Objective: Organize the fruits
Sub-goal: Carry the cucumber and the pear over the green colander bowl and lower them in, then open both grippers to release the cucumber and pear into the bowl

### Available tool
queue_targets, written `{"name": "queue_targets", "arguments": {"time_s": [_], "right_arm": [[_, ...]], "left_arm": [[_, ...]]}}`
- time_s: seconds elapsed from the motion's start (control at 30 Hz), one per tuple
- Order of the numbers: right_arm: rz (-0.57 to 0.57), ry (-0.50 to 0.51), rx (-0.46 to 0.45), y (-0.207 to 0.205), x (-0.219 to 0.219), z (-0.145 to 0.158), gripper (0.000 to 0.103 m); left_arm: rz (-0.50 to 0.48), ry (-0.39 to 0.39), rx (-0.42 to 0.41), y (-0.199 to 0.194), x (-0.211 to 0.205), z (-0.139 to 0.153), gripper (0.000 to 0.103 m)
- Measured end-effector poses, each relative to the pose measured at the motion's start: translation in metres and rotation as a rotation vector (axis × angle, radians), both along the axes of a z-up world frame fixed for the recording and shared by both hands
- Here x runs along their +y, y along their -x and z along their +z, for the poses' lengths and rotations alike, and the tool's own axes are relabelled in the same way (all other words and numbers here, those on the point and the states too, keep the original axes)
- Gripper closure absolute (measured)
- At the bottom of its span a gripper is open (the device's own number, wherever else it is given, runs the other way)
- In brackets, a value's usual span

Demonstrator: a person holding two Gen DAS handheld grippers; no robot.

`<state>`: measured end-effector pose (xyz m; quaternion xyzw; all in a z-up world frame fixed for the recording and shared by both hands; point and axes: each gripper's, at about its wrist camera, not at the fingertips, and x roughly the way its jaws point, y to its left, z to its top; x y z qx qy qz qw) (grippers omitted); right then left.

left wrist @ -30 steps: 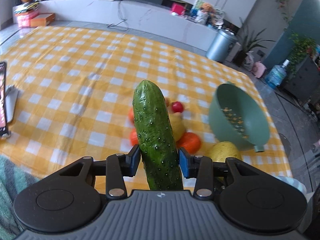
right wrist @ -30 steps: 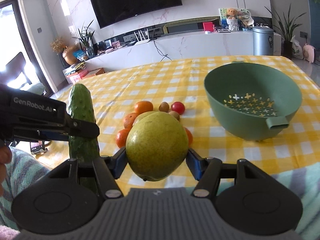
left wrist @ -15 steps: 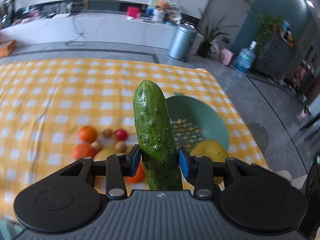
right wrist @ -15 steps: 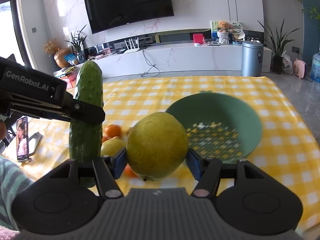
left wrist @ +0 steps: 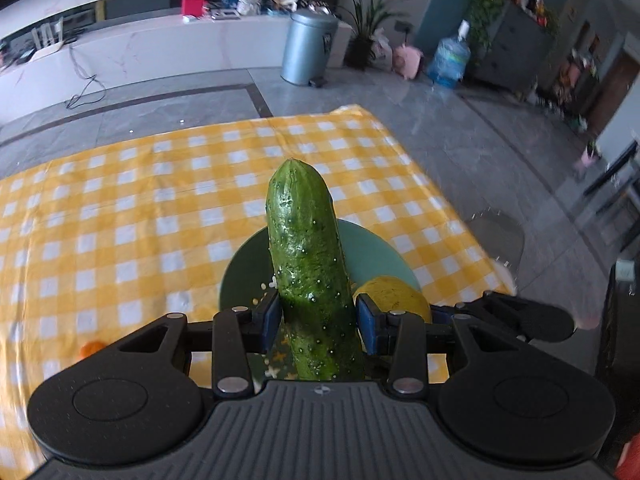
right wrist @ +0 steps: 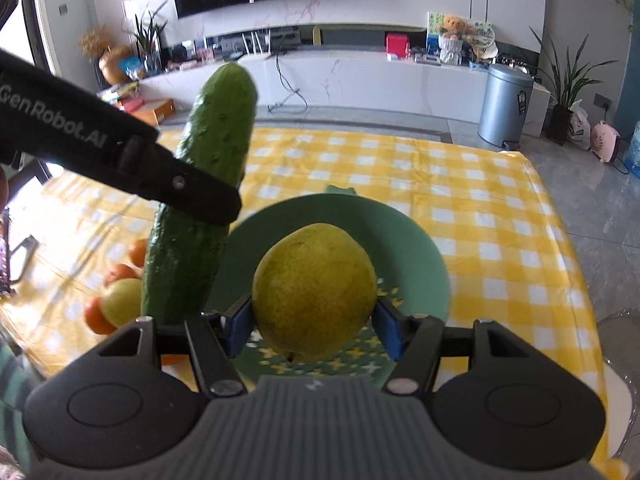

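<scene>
My left gripper is shut on a dark green cucumber that stands upright between its blue pads. Below and behind it lies the green colander bowl. My right gripper is shut on a yellow-green pear, held over the same green colander. In the right wrist view the cucumber and the left gripper's black finger cross the left side, above the colander's left rim. The pear shows at the cucumber's right in the left wrist view.
Oranges and another pale pear lie on the yellow checked cloth left of the colander. A phone on a stand sits at the far left. The table's right edge drops to grey floor; a metal bin stands beyond.
Both grippers have swung right with their fruit, from over the loose fruit pile to above the green colander. The cucumber and pear stay gripped.
</scene>
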<state>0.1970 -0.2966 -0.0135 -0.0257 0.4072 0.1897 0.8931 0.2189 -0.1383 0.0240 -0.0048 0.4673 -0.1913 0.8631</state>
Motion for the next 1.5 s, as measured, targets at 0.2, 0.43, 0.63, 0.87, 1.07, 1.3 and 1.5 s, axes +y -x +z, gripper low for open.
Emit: {"name": "queue_targets", "arguments": {"time_s": [0.2,0.43,0.63,0.87,1.07,1.3,1.5], "right_arm": [[0.067,0.047,0.071,-0.026,0.0,-0.023,0.043],[0.152,0.11,0.157,-0.051,0.007,-0.047,0.043],[0.227,0.171,0.197,-0.063,0.015,-0.056,0.043],[0.285,0.237,0.201,-0.066,0.02,-0.059,0.044],[0.284,0.222,0.213,-0.069,0.02,-0.056,0.044],[0.282,0.225,0.218,-0.077,0.019,-0.056,0.043],[0.251,0.204,0.209,-0.078,0.018,-0.058,0.043]], "left_arm": [[-0.07,-0.097,0.038,-0.026,-0.02,-0.034,0.058],[-0.07,-0.145,0.128,-0.05,-0.019,-0.073,0.058],[-0.082,-0.171,0.156,-0.057,-0.019,-0.088,0.058],[-0.095,-0.182,0.161,-0.059,-0.021,-0.094,0.057],[-0.072,-0.186,0.166,-0.063,-0.018,-0.1,0.056],[-0.088,-0.201,0.139,-0.061,-0.02,-0.096,0.045],[-0.078,-0.197,0.132,-0.06,-0.017,-0.092,0.04]]}}
